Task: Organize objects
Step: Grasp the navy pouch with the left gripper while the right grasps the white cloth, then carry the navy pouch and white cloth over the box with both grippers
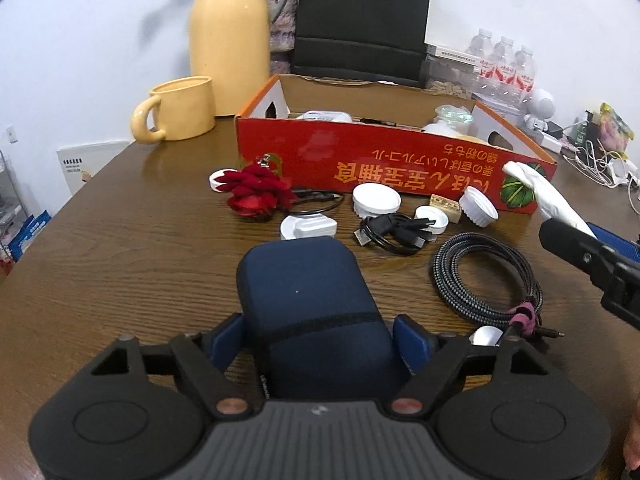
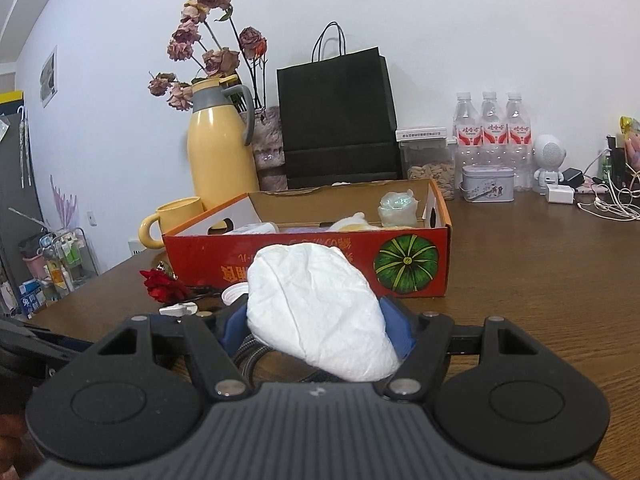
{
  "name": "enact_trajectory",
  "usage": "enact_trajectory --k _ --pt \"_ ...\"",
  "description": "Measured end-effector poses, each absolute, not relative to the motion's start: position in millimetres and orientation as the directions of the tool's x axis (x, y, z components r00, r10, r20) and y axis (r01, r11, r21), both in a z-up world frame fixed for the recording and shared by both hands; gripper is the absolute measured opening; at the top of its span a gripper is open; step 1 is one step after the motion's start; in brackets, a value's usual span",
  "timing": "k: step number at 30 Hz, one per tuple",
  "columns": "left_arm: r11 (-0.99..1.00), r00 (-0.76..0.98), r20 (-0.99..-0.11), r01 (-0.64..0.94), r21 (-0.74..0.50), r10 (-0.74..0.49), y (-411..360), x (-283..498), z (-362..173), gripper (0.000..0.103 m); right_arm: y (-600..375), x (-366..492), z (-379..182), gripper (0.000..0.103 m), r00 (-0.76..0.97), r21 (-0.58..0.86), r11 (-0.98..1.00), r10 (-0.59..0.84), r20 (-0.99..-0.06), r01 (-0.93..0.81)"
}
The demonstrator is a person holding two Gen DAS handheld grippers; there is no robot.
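Left wrist view: left tongs (image 1: 320, 334) straddle a navy zip case (image 1: 316, 312) at lower centre; blue pads sit at its sides w/ a sliver of gap showing on the left, so a firm clamp isn't certain, looks like not pressing. Case's near end is hidden behind the tongs' body. A small white round thing (image 1: 486, 336) by the right finger is half covered, can't ID.

Right wrist view: right tongs (image 2: 316, 328) clamped on a crumpled white tissue wad (image 2: 316, 308), which blocks the mid part of the red box (image 2: 404, 268) front & most small items behind it.

Counts, left view, on the brown surface (image 1: 120, 264) in front of the box: approx. 5 white caps/lids, e.g. the widest (image 1: 376, 199); 1 red fabric rose (image 1: 256, 192); 1 black USB cable bundle (image 1: 394, 230); 1 coiled braided cable (image 1: 488, 276) w/ pink tie; 1 small stamp-like block (image 1: 444, 205). Box contents only partly seen over the rim.

Around: yellow mug (image 1: 180, 110) & yellow thermos (image 1: 228, 40) upper left, black paper bag (image 2: 336, 120) behind the box, 3 water bottles (image 2: 492, 120) upper right, tangled chargers at right edge.
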State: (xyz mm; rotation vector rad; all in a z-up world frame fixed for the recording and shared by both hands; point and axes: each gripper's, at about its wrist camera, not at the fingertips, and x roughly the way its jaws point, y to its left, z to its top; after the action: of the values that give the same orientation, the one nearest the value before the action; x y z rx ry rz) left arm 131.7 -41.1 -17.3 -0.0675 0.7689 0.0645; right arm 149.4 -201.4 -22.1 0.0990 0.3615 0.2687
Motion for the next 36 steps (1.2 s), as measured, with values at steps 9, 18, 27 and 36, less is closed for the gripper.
enact_trajectory --k 9,18,27,36 --pt "0.988 0.765 -0.636 -0.151 -0.022 0.102 -51 120 -24 0.065 -200 149 -23 0.070 0.897 0.134 0.959 0.280 -0.341 -0.249" --pt "0.994 0.801 -0.597 -0.096 -0.048 0.049 -41 112 -4 0.064 -198 148 -20 0.070 0.903 0.131 0.956 0.290 -0.316 -0.261" --pt "0.998 0.880 -0.476 -0.041 -0.049 0.013 -44 133 54 0.064 -197 160 8 0.070 0.915 0.102 0.951 0.308 -0.261 -0.291" --pt "0.998 0.904 -0.428 -0.024 -0.053 -0.001 -59 195 83 0.064 -194 215 35 0.070 0.937 0.048 0.967 0.255 -0.238 -0.251"
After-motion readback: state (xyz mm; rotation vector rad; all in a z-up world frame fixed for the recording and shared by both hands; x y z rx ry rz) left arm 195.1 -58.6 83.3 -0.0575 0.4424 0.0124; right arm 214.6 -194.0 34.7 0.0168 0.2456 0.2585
